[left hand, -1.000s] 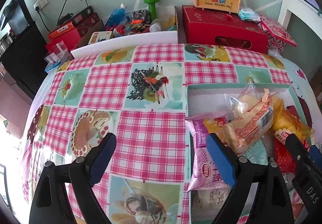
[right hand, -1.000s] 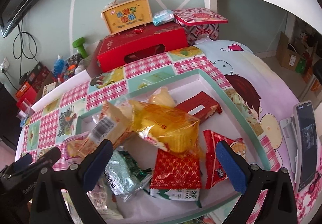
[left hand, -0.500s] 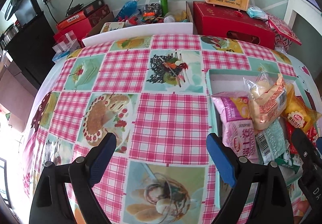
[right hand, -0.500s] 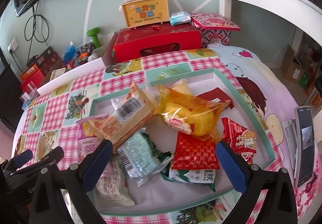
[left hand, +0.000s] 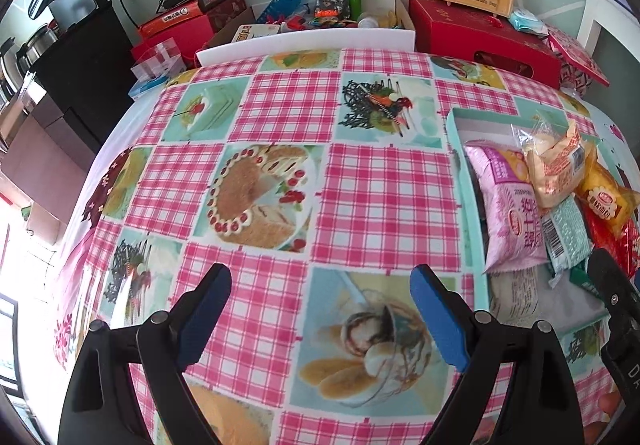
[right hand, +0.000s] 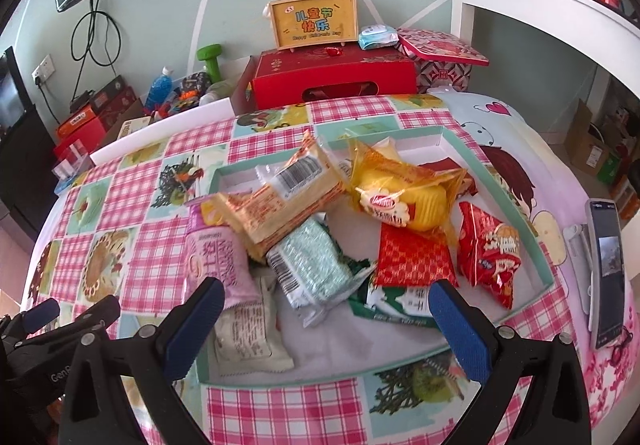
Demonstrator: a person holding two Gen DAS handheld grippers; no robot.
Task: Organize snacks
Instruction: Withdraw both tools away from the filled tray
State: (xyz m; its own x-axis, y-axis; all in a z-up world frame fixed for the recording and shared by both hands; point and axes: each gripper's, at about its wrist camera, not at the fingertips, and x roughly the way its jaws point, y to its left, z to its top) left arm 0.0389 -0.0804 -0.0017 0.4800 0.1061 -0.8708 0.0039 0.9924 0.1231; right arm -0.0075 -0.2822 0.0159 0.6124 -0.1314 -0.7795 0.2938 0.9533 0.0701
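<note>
Your left gripper (left hand: pixel 320 297) hangs over the pink-checked tablecloth (left hand: pixel 384 197) w/ jaws spread wide and nothing between them — just bare cloth under the blue pads. Your right gripper (right hand: pixel 326 309) is also spread wide, empty, hovering over the near end of the teal-rimmed tray (right hand: pixel 548 277). The snacks are all piled in that tray: a pink packet (right hand: pixel 218 253) at the left edge, an orange-tan packet (right hand: pixel 280 205) leaning across it, a pale green foil packet (right hand: pixel 316 265) in front of that, a yellow packet (right hand: pixel 404 197) in the middle, a red patterned packet (right hand: pixel 414 257) and a red snack bag (right hand: pixel 490 249) toward the right, plus a white packet (right hand: pixel 248 329) near the front-left corner, just beside your right gripper's left pad. From the left wrist cam the tray sits off to the right, apart from your left jaws. A phone (right hand: pixel 608 269) lies on the cloth to the right of the tray.
</note>
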